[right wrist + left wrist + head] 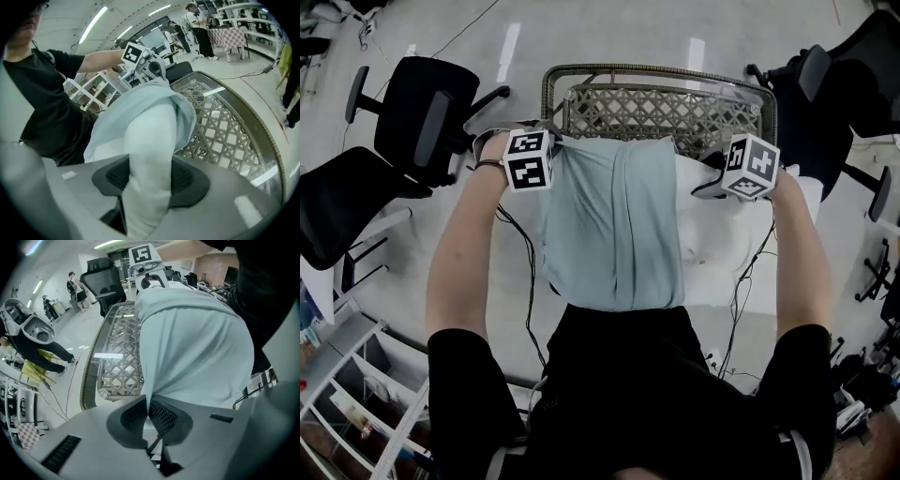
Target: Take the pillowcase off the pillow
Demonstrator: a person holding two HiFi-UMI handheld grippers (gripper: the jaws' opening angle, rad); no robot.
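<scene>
Pale-blue pillowcase [614,225], soft, light and prone to bunch, runs from the clenched jaws of the left gripper [149,405], pinching its fold, to the right gripper [149,176], whose jaws grasp the squashy white pillow [150,136] at its bare end, likely a sound hold for pulling apart

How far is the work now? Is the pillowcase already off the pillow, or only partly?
Only partly. Done: one side of the white pillow already shows bare, outside the light blue pillowcase. In hand: the left gripper is shut on a pinch of the pillowcase, and the right gripper grips the bare pillow end. Left: the pillowcase still covers a large part of the pillow and must be pulled fully off.
</scene>
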